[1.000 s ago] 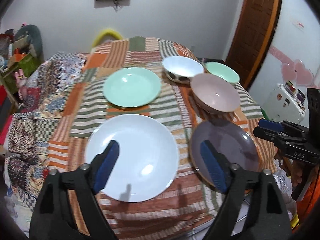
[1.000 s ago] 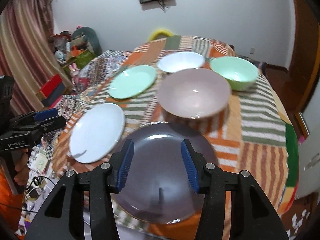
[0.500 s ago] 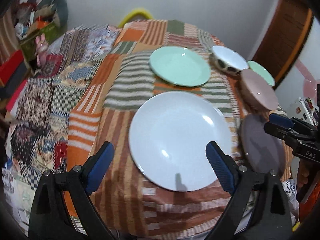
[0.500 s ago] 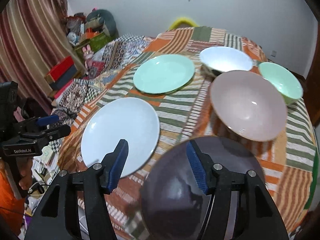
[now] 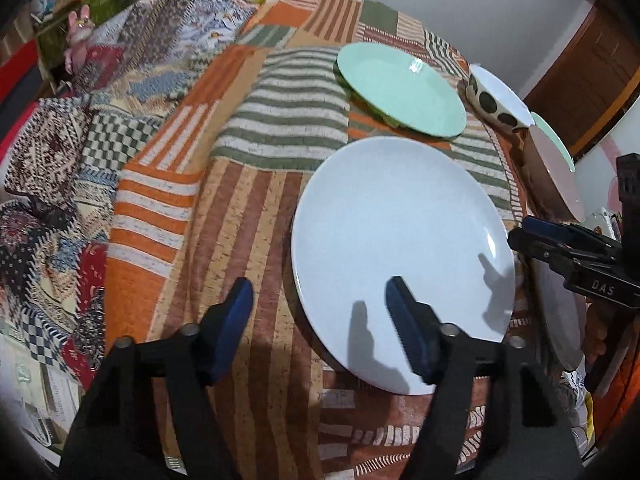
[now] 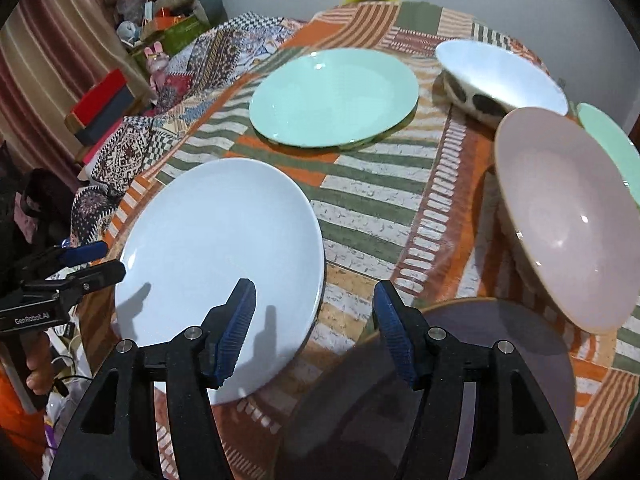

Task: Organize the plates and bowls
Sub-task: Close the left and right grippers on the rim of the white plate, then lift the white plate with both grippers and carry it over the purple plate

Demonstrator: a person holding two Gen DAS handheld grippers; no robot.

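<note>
The white plate [image 5: 400, 248] lies flat on the table [image 5: 248, 216], which is covered with a striped patchwork cloth, and serves as the landmark here. The left gripper [image 5: 320, 328] hangs over the plate's near-left rim: one blue finger stands above the plate's surface, the other above the cloth just beside the rim, so the rim lies between the jaws. They have just been closing but are apart, and neither pad presses on the plate.

The right gripper [image 6: 314, 326] hovers just right of the white plate, its jaws apart after closing a little. One finger is over the white plate's near-right edge, the other over the far rim of the grey plate [image 6: 460, 380]; only striped cloth shows in the gap between them (nothing is gripped).

Beyond the white plate lies the green plate [image 6: 334, 96]. To its right are the pink bowl [image 6: 568, 220], the spotted bowl [image 6: 500, 76] behind that, and a green bowl [image 6: 612, 148] at the far right, partly hidden by the pink one.
</note>
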